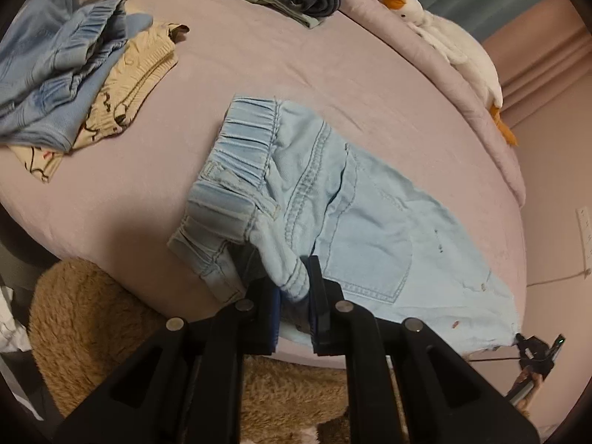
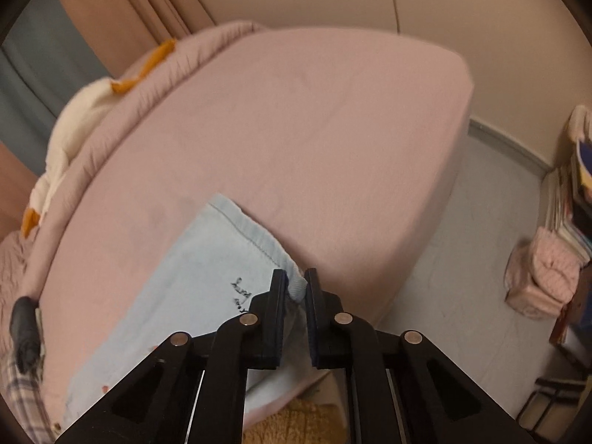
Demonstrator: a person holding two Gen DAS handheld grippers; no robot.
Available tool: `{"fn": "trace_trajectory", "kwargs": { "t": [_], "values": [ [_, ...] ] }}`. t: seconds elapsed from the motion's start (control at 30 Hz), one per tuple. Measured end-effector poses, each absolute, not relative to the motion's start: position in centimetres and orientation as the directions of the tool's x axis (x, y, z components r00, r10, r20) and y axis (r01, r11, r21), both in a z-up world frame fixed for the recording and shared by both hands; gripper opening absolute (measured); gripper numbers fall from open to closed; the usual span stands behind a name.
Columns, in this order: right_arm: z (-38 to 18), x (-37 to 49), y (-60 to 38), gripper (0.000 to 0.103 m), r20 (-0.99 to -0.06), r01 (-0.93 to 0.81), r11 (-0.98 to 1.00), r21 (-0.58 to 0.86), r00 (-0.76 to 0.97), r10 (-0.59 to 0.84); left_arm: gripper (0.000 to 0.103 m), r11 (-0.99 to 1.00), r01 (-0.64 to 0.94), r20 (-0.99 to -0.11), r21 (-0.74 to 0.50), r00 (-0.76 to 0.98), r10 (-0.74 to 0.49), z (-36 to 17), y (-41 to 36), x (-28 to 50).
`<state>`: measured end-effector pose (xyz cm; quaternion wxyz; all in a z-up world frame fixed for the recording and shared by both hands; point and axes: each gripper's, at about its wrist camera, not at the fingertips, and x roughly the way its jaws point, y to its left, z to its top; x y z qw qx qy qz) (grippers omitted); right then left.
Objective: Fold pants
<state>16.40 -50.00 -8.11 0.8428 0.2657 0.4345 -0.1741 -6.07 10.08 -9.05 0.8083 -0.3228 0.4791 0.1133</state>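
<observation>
Left gripper (image 1: 294,292) and right gripper (image 2: 296,290) each pinch an edge of the pants (image 1: 362,222) on the bed (image 1: 259,66).

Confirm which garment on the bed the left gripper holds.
The pale blue denim pants spread near the bed edge; left gripper pinches them. Other garments are folded piles farther back.

Light blue denim pants (image 1: 355,222) with an elastic waistband lie spread near the pink bed's front edge.
</observation>
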Motion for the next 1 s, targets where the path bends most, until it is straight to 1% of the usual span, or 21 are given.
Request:
{"fn": "trace_trajectory", "kwargs": {
  "t": [0.07, 0.17, 0.2, 0.23, 0.27, 0.3, 0.33, 0.37, 0.4, 0.43, 0.47, 0.5, 0.6, 0.63, 0.67, 0.77, 0.87, 0.93, 1.0],
  "values": [
    [-8.8, 16.6, -50.1, 0.01, -0.842, 0.537, 0.798, 0.272, 0.534, -0.072, 0.013, 0.775, -0.506, -0.876, -0.379, 0.465, -0.125, -10.4, 9.8, -5.5],
    [-12.1, 17.8, -50.4, 0.01, -0.907, 0.577, 0.789, 0.212, 0.417, -0.061, 0.016, 0.773, -0.52, -0.897, -0.363, 0.421, -0.138, -12.0, 10.0, -5.3],
    [-12.9, 18.2, -50.2, 0.012, -0.926, 0.591, 0.788, 0.172, 0.369, -0.075, 0.016, 0.774, -0.516, -0.893, -0.367, 0.428, -0.139, -11.8, 10.1, -5.3],
    [-13.0, 18.4, -49.8, 0.018, -0.935, 0.599, 0.788, 0.143, 0.343, -0.091, 0.015, 0.778, -0.503, -0.887, -0.376, 0.438, -0.146, -11.3, 10.1, -5.3],
    [-12.5, 18.6, -49.0, 0.019, -0.936, 0.599, 0.793, 0.107, 0.329, -0.123, 0.021, 0.783, -0.496, -0.886, -0.375, 0.439, -0.146, -10.9, 10.2, -5.4],
    [-11.7, 18.8, -48.2, 0.026, -0.933, 0.585, 0.807, 0.079, 0.328, -0.147, 0.031, 0.791, -0.489, -0.886, -0.368, 0.442, -0.139, -10.1, 10.3, -5.5],
    [-11.2, 18.8, -47.6, 0.037, -0.929, 0.568, 0.82, 0.072, 0.337, -0.152, 0.037, 0.795, -0.484, -0.883, -0.365, 0.45, -0.131, -9.6, 10.4, -5.6],
    [-10.1, 19.1, -46.5, 0.042, -0.921, 0.544, 0.835, 0.08, 0.361, -0.147, 0.051, 0.803, -0.474, -0.873, -0.361, 0.474, -0.113, -8.6, 10.5, -5.7],
    [-9.0, 19.5, -45.2, 0.049, -0.912, 0.514, 0.853, 0.094, 0.388, -0.134, 0.065, 0.809, -0.465, -0.865, -0.36, 0.491, -0.103, -7.9, 10.6, -5.8],
    [-7.9, 19.9, -43.7, 0.051, -0.902, 0.471, 0.875, 0.11, 0.417, -0.111, 0.071, 0.815, -0.456, -0.854, -0.358, 0.513, -0.088, -7.0, 10.8, -5.9],
    [-6.7, 20.6, -41.5, 0.051, -0.892, 0.404, 0.906, 0.126, 0.445, -0.074, 0.079, 0.822, -0.445, -0.839, -0.357, 0.54, -0.071, -6.2, 11.2, -5.8],
    [-5.7, 21.2, -39.2, 0.051, -0.884, 0.326, 0.935, 0.141, 0.467, -0.03, 0.082, 0.827, -0.431, -0.821, -0.361, 0.568, -0.063, -5.5, 11.6, -5.6],
    [-3.8, 22.6, -31.5, 0.051, -0.862, 0.082, 0.974, 0.212, 0.485, 0.146, 0.082, 0.822, -0.44, -0.808, -0.361, 0.588, -0.04, -5.2, 13.0, -4.4],
    [-3.7, 23.3, -28.2, 0.051, -0.855, -0.024, 0.965, 0.261, 0.459, 0.242, 0.082, 0.823, -0.435, -0.8, -0.365, 0.599, -0.039, -5.5, 13.5, -3.8],
    [-3.8, 23.8, -25.9, 0.051, -0.852, -0.09, 0.95, 0.299, 0.423, 0.308, 0.082, 0.826, -0.423, -0.796, -0.372, 0.603, -0.049, -6.0, 14.1, -2.7],
    [-4.7, 25.2, -17.6, 0.051, -0.847, -0.281, 0.883, 0.376, 0.283, 0.451, 0.08, 0.823, -0.429, -0.819, -0.373, 0.568, -0.075, -7.9, 15.0, -0.2],
    [-6.0, 26.9, -11.1, 0.051, -0.853, -0.367, 0.838, 0.403, 0.182, 0.49, 0.08, 0.835, -0.401, -0.836, -0.376, 0.535, -0.119, -10.1, 15.1, 1.1],
    [-7.6, 28.1, -8.0, 0.051, -0.871, -0.373, 0.834, 0.406, 0.119, 0.477, 0.074, 0.833, -0.409, -0.853, -0.373, 0.505, -0.134, -11.4, 15.0, 1.5],
    [-9.1, 28.5, -5.7, 0.051, -0.899, -0.366, 0.854, 0.369, 0.094, 0.428, 0.063, 0.838, -0.4, -0.85, -0.371, 0.509, -0.134, -11.9, 14.8, 1.3]
  ]
}}
